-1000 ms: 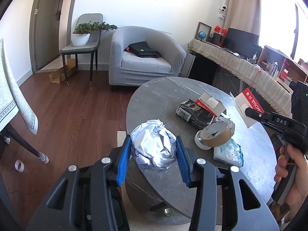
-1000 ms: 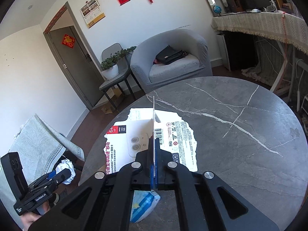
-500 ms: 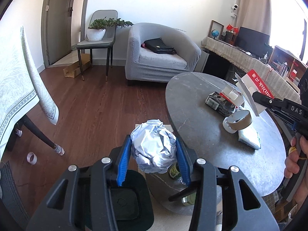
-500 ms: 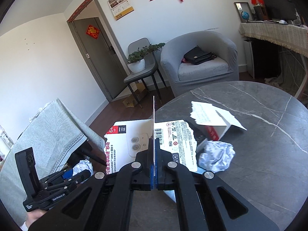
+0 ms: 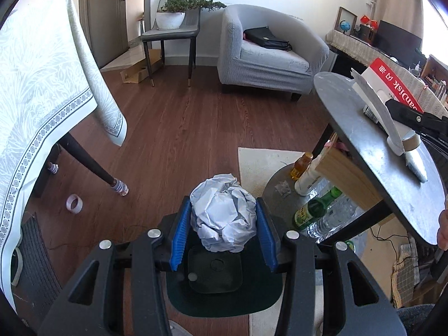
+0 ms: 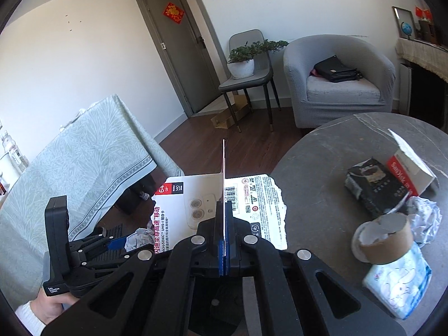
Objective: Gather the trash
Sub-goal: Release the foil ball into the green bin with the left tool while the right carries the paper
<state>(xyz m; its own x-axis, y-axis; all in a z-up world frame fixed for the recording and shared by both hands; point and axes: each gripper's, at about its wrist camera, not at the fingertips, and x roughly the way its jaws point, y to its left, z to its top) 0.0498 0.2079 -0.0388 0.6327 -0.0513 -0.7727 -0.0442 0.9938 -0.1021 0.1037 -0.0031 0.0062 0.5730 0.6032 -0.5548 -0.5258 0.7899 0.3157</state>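
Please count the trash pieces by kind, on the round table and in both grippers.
Crumpled paper balls: 2
Torn SanDisk packages: 2
Tape rolls: 1
Tissue packs: 1
Total: 6

Far side of the room has a grey armchair [image 5: 268, 56] with a black bag [image 5: 267, 38] sitting on it. Left of that there's a grey chair [image 5: 170, 32] holding a potted plant [image 5: 179, 14]. A patterned tablecloth [image 5: 42, 89] hangs down on the left, and a small tape ring [image 5: 74, 203] lies on the wood floor [image 5: 182, 128] near it.
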